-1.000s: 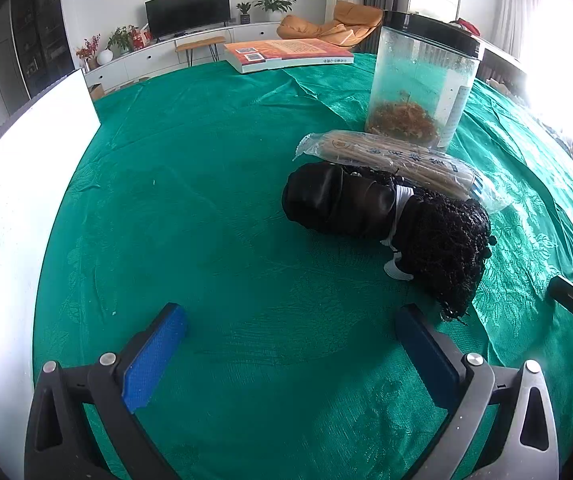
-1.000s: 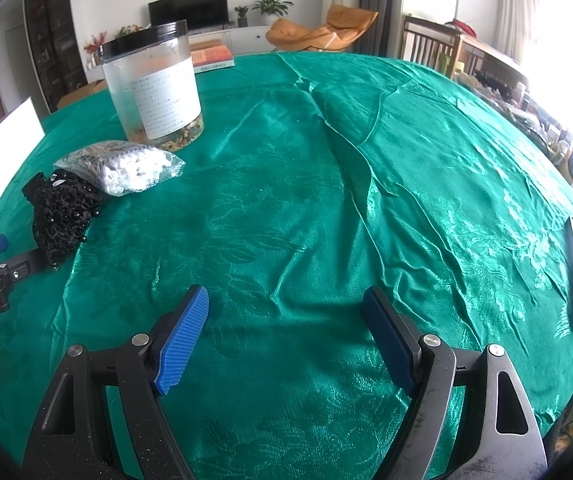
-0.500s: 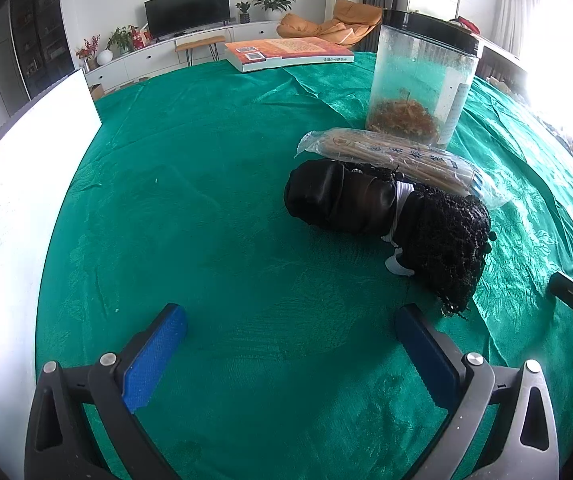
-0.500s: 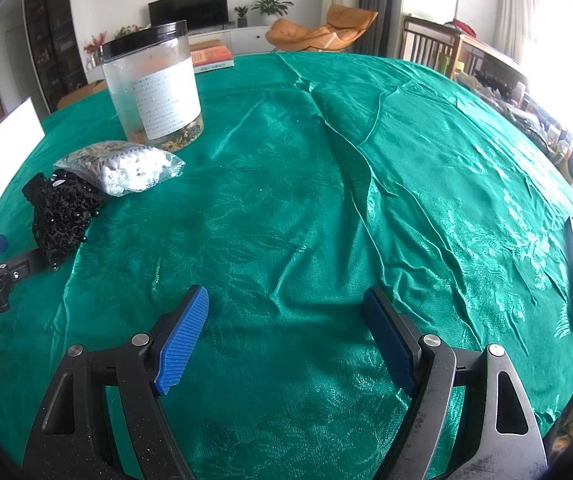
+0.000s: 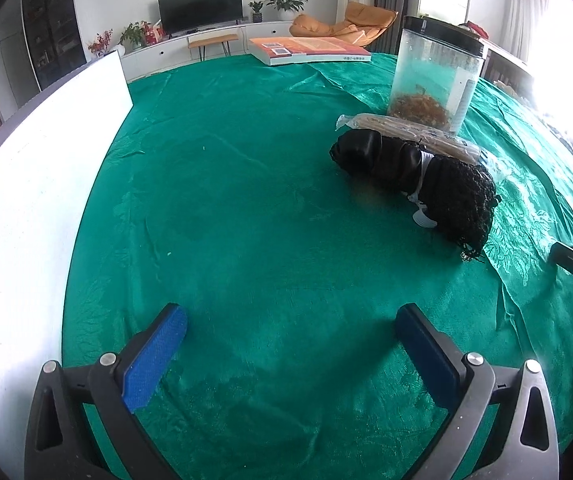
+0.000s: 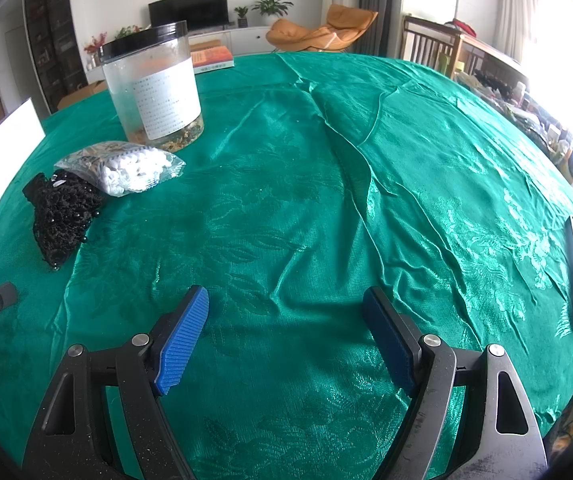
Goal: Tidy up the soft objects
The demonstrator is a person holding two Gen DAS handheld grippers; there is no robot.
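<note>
A living room lies behind, with a television and an orange lounge chair against the far wall; in front spreads a table under a wrinkled green cloth (image 6: 366,200); a white board (image 5: 26,200) stands along its left edge and a book (image 5: 310,50) lies at the far side. The soft things sit together near a clear jar (image 5: 432,76) with a black lid: a black bundle (image 5: 418,178), part smooth fabric and part beaded netting, lies on the cloth, touching a sealed plastic packet (image 5: 414,136) just behind it; from the right wrist view the packet (image 6: 126,168) shows small white pieces inside, and the netting (image 6: 62,216) spills towards the near edge. The left gripper (image 5: 290,336) hovers low over bare cloth with its blue pads spread wide and nothing between them, the bundle ahead and to its right; the right gripper (image 6: 286,328) is likewise wide apart and empty, aimed at open cloth, well apart from the bundle. Judging by this, the organizing has barely begun: nothing is held, the bundle and packet lie in a loose cluster, and no destination is evident; reaching, gripping and placing all appear to remain.
</note>
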